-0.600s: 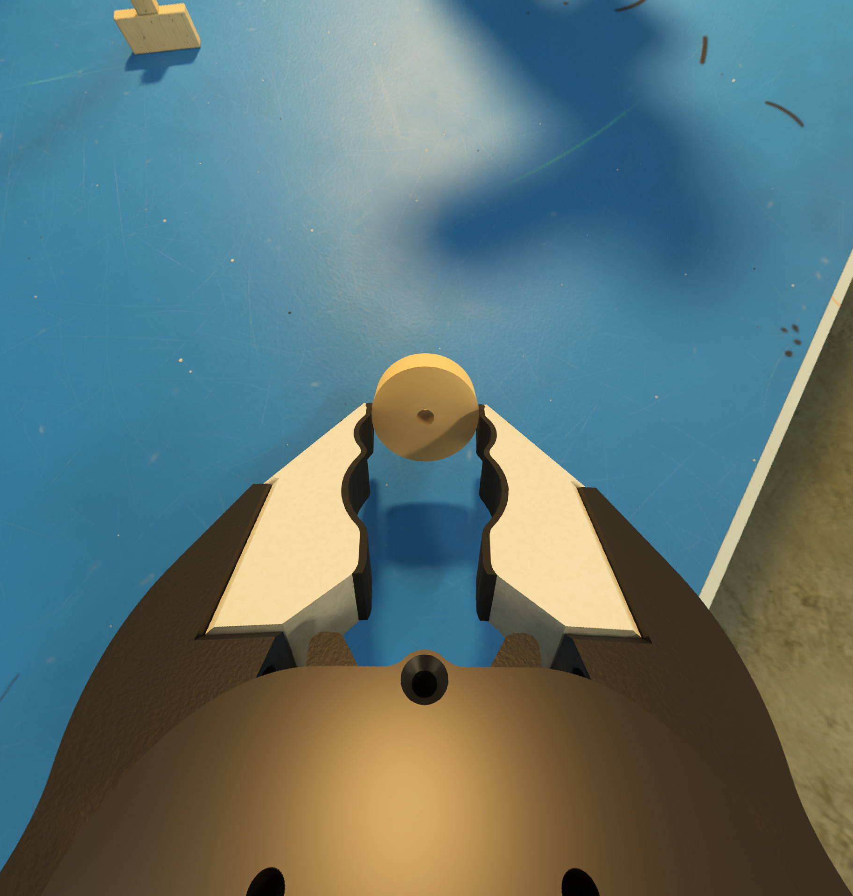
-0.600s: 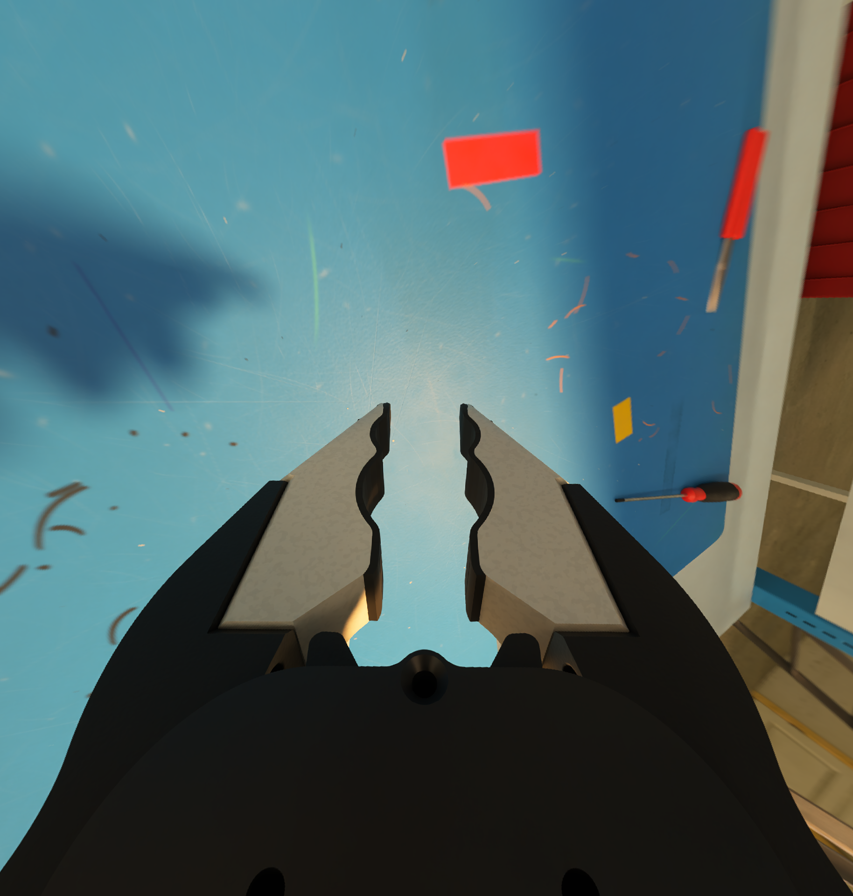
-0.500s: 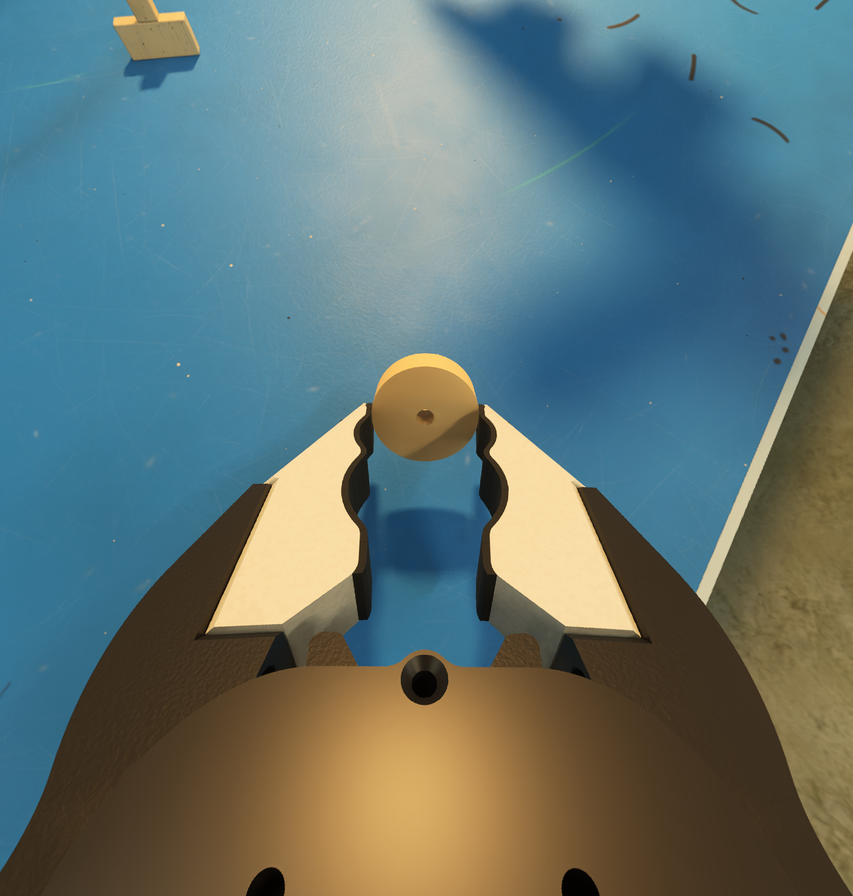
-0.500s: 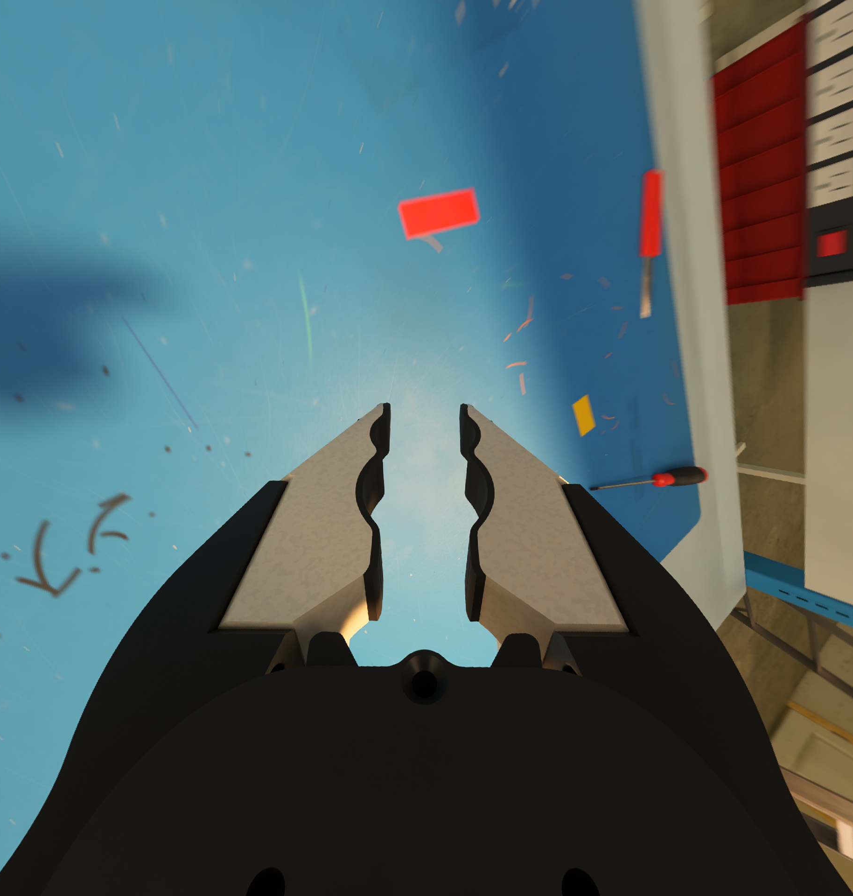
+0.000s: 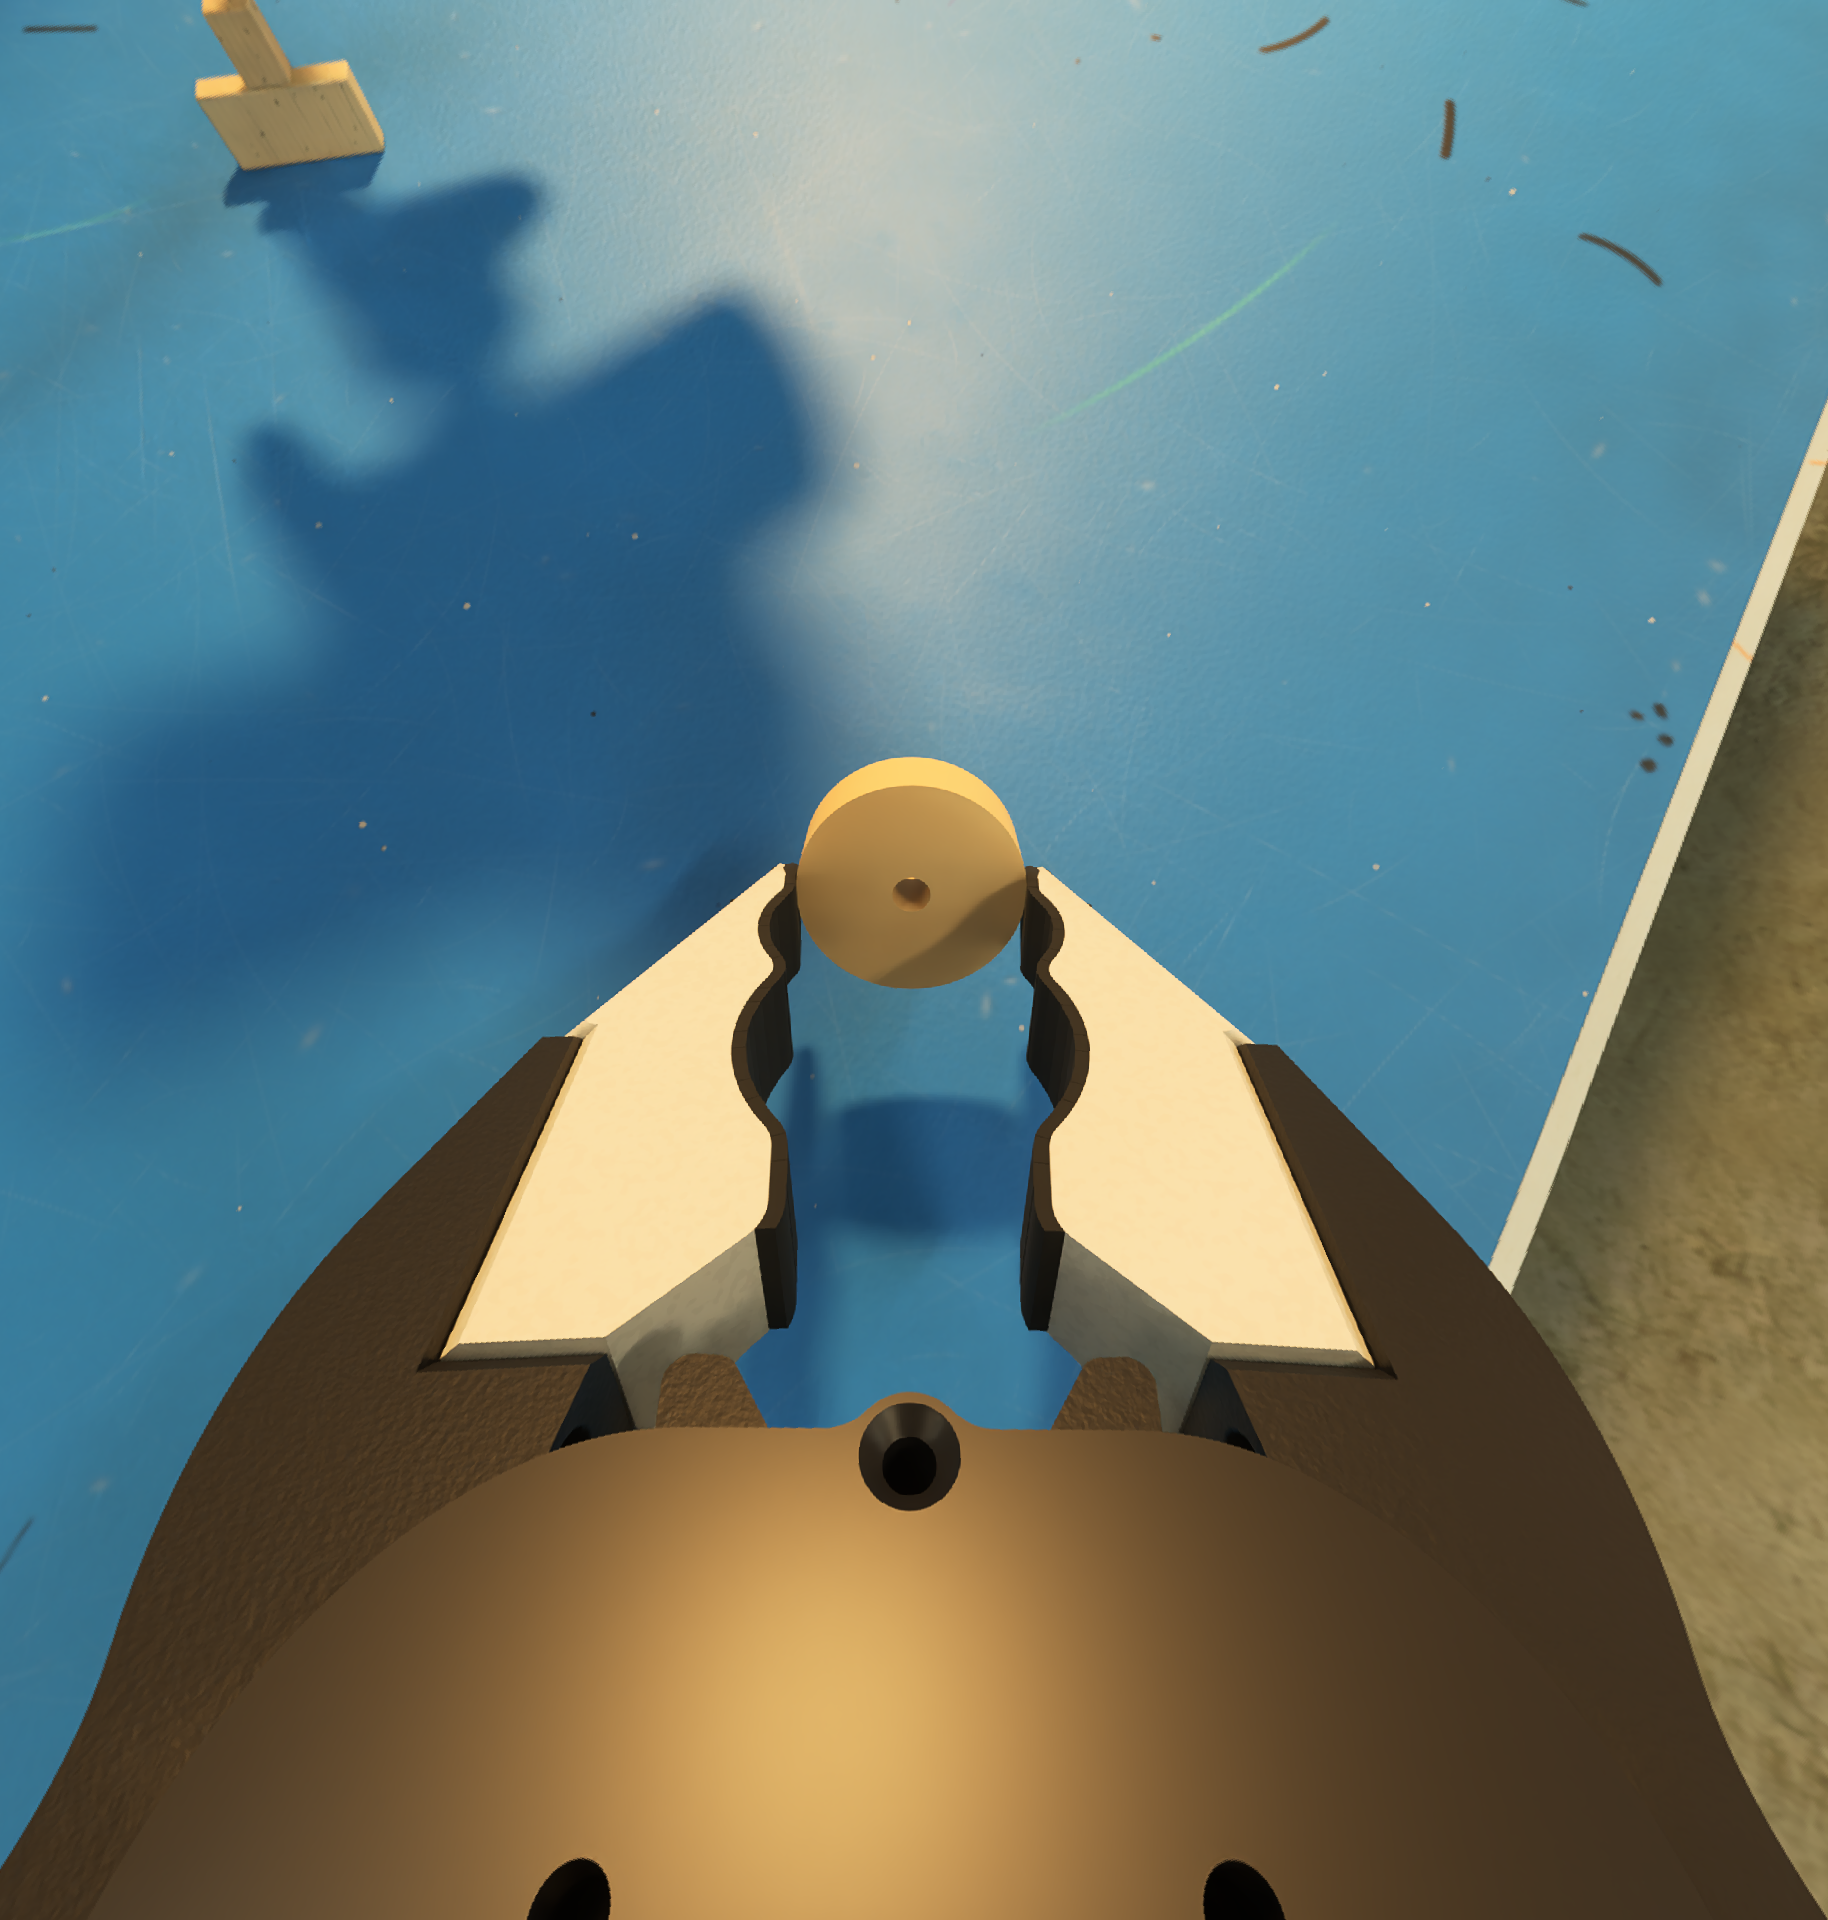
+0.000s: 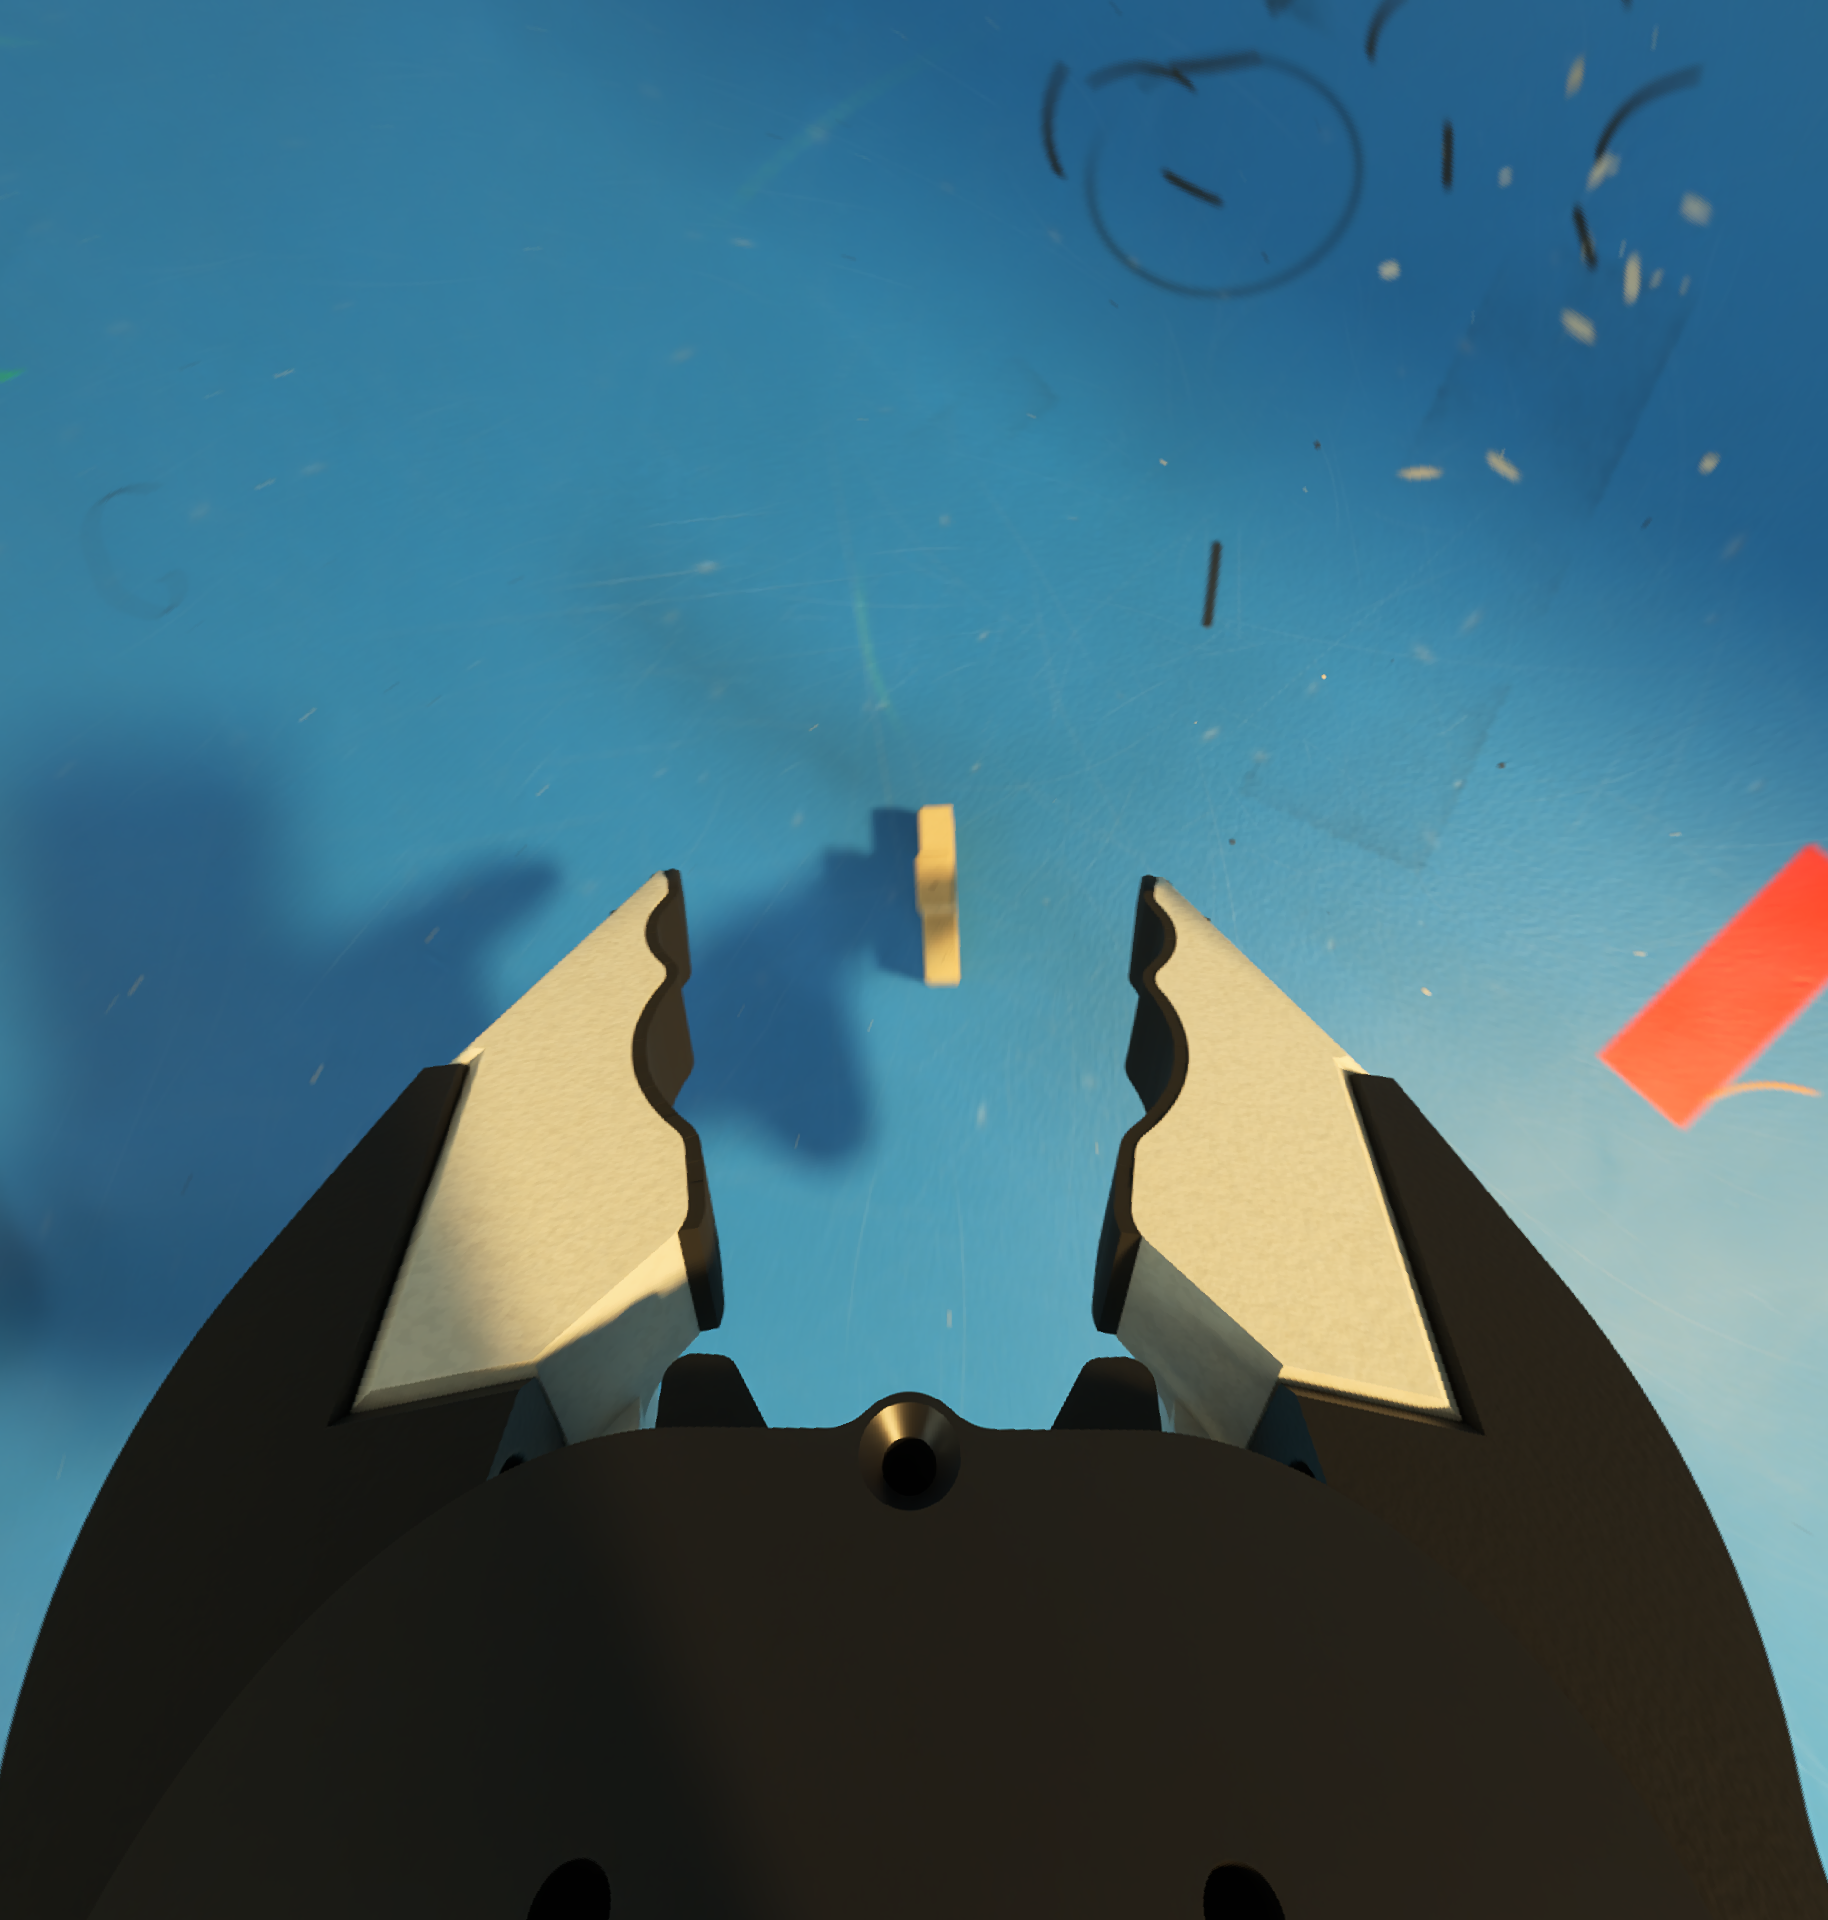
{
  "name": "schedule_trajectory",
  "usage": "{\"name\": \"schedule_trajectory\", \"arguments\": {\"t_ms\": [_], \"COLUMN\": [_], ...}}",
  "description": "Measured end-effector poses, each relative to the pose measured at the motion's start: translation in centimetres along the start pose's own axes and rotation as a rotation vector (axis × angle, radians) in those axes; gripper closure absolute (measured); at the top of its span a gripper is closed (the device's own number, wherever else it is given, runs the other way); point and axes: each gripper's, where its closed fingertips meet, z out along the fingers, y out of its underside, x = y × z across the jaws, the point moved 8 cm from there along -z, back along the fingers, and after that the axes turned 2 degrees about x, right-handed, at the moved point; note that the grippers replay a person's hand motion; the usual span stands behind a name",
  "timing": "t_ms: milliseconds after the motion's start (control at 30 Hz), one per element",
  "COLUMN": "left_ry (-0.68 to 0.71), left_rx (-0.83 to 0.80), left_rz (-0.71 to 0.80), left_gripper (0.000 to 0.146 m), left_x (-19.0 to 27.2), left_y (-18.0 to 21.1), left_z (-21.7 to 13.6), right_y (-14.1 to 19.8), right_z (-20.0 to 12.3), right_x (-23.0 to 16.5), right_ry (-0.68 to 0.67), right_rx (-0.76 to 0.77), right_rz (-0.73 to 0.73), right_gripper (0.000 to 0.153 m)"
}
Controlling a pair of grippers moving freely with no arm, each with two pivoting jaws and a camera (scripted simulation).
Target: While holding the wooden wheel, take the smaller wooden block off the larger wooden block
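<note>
One scratched blue table (image 5: 1201, 582) spans everything, floor (image 5: 1741, 1143) past its pale edge. Left gripper (image 5: 910, 883) pinches the wheel (image 5: 908, 878) aloft; right gripper (image 6: 908, 883) gapes wide over the far-off blocks (image 6: 936, 899), beside red tape (image 6: 1741, 997).

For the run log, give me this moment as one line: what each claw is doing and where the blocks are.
left claw: shut on wooden wheel, off the table | right claw: open, empty, aimed at blocks | smaller wooden block: on larger wooden block
</note>
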Motion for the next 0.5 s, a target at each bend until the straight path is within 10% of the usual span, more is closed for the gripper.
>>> {"name": "schedule_trajectory", "arguments": {"t_ms": [200,333,500], "left_ry": [-0.059,-0.093,-0.105], "left_rx": [-0.027,-0.039,-0.06], "left_rz": [0.024,0.044,0.058], "left_gripper": [0.104,0.104,0.104], "left_x": [-0.1,0.1,0.1], "left_y": [0.6,0.8,1.0], "left_z": [-0.8,-1.1,-0.8], "right_y": [0.2,1.0,0.7], "right_z": [5.1,4.9,1.8], "right_x": [1.0,0.0,0.1], "right_ry": [0.02,0.066,0.055], "right_rx": [-0.093,-0.09,-0.063], "right_rz": [0.065,-0.068,-0.103], "right_gripper": [0.062,0.115,0.145]}}
